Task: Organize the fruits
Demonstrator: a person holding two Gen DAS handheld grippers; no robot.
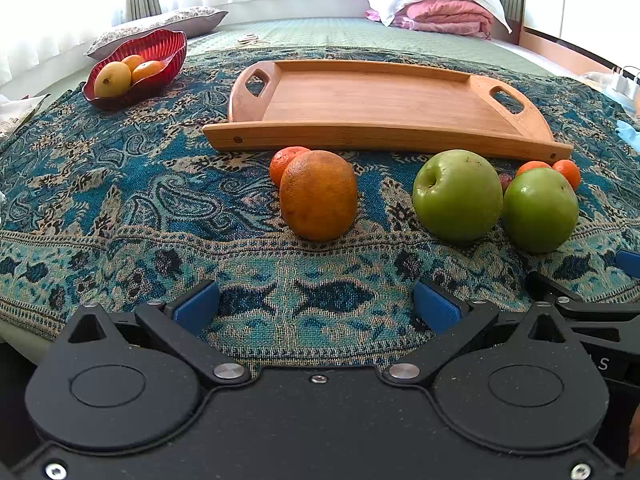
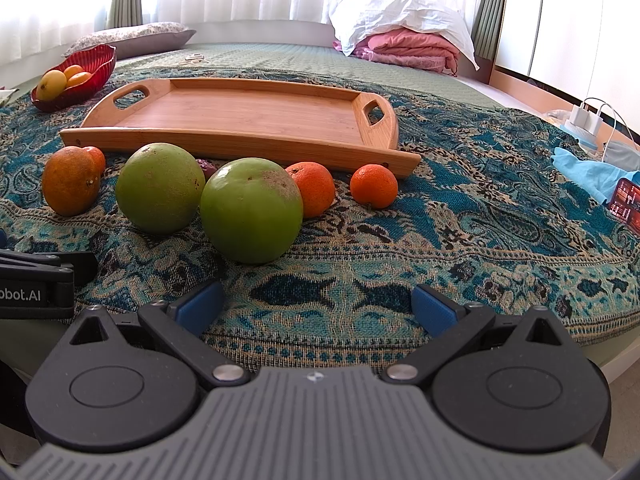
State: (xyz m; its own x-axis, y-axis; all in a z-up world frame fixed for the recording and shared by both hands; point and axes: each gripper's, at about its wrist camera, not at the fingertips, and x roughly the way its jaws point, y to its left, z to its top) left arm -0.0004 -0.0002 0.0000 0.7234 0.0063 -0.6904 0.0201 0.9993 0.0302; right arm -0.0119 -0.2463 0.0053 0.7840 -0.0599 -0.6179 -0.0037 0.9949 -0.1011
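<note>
Fruits lie loose in a row on the patterned cloth [image 2: 460, 208], just in front of the empty wooden tray [image 2: 248, 116]: a large orange [image 1: 318, 195] with a small mandarin [image 1: 285, 162] tucked behind it, two green apples [image 1: 458, 196] [image 1: 540, 210] touching side by side, and two more mandarins [image 2: 374, 186] [image 2: 314, 188] to the right. A red bowl [image 1: 160, 46] further back on the left already holds a few yellow and orange fruits. The tray looks set there to receive them, near enough for short carries. The left gripper [image 1: 316, 306] hovers low before the orange, jaws spread wide and holding nothing; the right gripper [image 2: 316, 306] waits likewise released, facing the nearer apple. I would say nothing has been sorted yet.
</note>
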